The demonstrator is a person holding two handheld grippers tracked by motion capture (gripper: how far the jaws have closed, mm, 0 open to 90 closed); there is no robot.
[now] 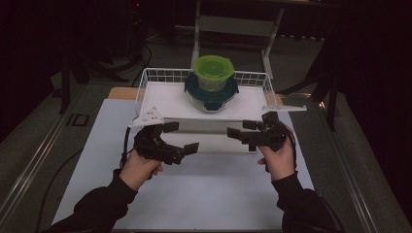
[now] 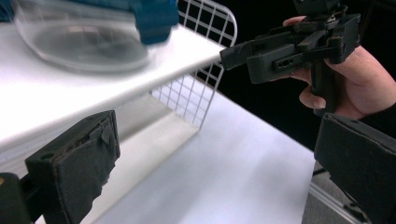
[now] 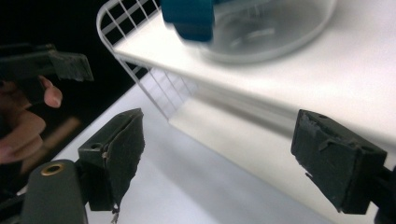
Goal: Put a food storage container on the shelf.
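Containers: a green-lidded tub (image 1: 213, 73) sits stacked on a teal-lidded glass bowl (image 1: 211, 94), both on the white tray (image 1: 165, 99) inside the wire basket (image 1: 145, 82) at the far side of the surface (image 1: 204, 194). Left claw (image 1: 182, 138) and right claw (image 1: 239, 132) hover near the tray's front edge, both wide open and empty. Judged status: nothing gripped yet; grasp and lift remain.

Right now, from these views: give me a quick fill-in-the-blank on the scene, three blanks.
1. The green-lidded container sits on top of the ____-lidded glass bowl.
2. Both stand on the white tray, whose far wall is a wire ____.
3. The left hand-held gripper and right hand-held gripper both have their jaws ____.

Missing words: teal; grid; open
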